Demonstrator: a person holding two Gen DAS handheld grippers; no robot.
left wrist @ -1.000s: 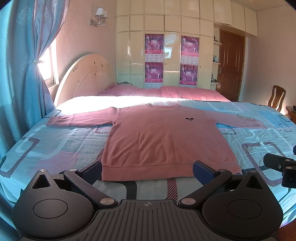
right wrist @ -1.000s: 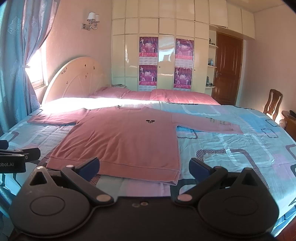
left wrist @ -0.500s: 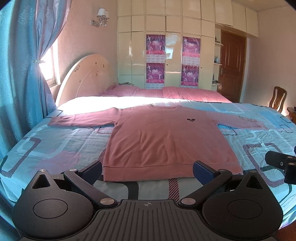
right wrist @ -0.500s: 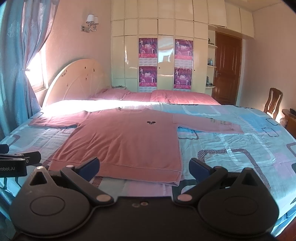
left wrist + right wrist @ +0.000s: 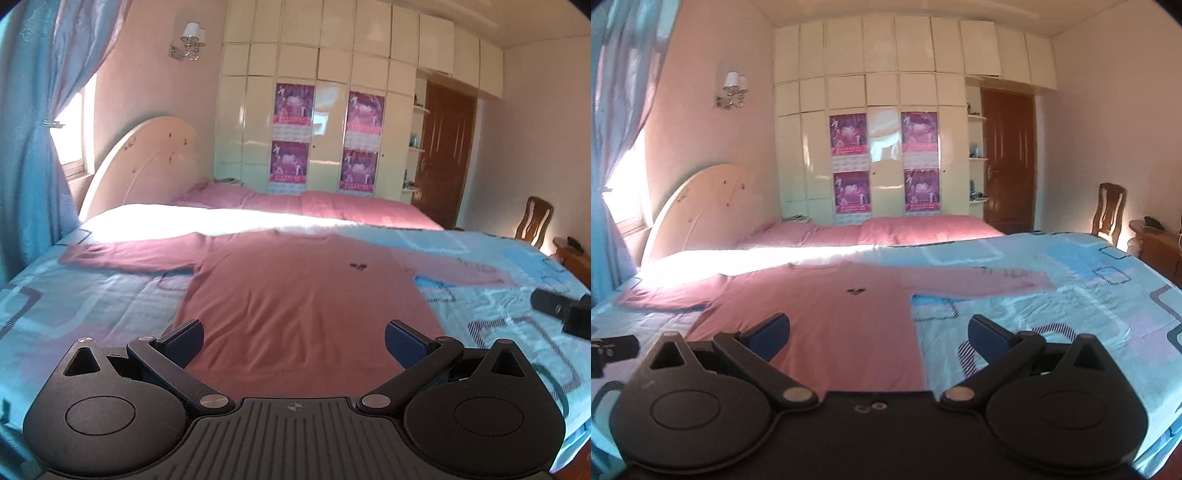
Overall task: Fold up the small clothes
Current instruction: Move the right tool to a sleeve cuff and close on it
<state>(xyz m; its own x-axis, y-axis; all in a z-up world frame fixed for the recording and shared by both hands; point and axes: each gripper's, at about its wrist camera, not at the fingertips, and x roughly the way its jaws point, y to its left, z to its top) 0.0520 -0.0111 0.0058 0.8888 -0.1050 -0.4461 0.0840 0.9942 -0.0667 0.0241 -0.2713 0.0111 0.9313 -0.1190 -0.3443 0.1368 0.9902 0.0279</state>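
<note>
Pink long-sleeved knit top spread flat mid-bed, sleeves out toward both side edges. Left gripper and right gripper gaping, empty, over hem. Likely approach step; next, pinching a sleeve or hem corner.

Window sunlight glares across the bed; soft, blurred frames, fisheye-bent edges.

My left claw and right claw are hovering with fingers spread, nothing lying between them. The sweater is lying flat; the bed around it is lying bare.
</note>
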